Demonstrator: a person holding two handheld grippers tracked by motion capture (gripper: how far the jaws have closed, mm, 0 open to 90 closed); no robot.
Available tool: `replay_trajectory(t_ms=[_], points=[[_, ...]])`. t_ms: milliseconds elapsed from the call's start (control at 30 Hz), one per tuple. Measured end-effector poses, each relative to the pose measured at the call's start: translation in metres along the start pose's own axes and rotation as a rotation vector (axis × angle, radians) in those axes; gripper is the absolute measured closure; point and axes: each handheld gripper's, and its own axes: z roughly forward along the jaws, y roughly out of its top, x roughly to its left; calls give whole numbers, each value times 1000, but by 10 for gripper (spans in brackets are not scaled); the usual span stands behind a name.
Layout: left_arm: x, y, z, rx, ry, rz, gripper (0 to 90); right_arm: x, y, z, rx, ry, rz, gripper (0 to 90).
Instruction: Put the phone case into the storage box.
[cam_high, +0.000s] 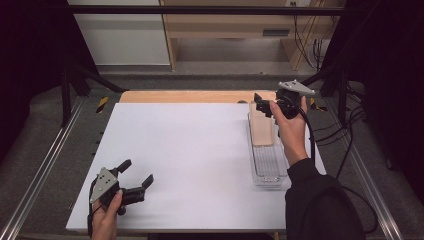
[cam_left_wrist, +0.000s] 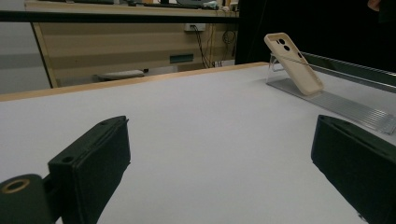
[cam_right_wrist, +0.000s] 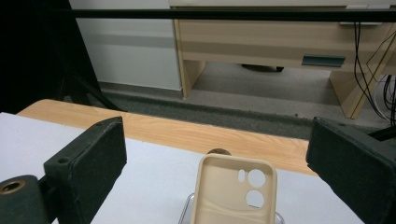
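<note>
I see even overhead light on the white table (cam_high: 190, 150), dark surroundings, soft focus, and blurred black jaws nearest each gripper camera.

Phone case (cam_right_wrist: 235, 192) bottom cut off by the frame edge; stand beneath perhaps clear plastic.

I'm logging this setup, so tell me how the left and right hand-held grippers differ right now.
The left hand-held gripper sits low over bare white table at the near left; the right hand-held gripper is raised at the far right. The left has nothing between its jaws; the right's jaws flank the top of the beige phone case leaning in the clear rack, without touching it. Both are open.
</note>
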Motion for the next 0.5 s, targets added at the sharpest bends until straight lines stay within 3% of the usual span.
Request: replay_trajectory(t_ms=[167,500], points=[[0,0,0,1,0,0,43,-1,2,-5,-11,13,11,52],[0,0,0,1,1,-3,43,-2,2,-15,-36,-5,26,50]])
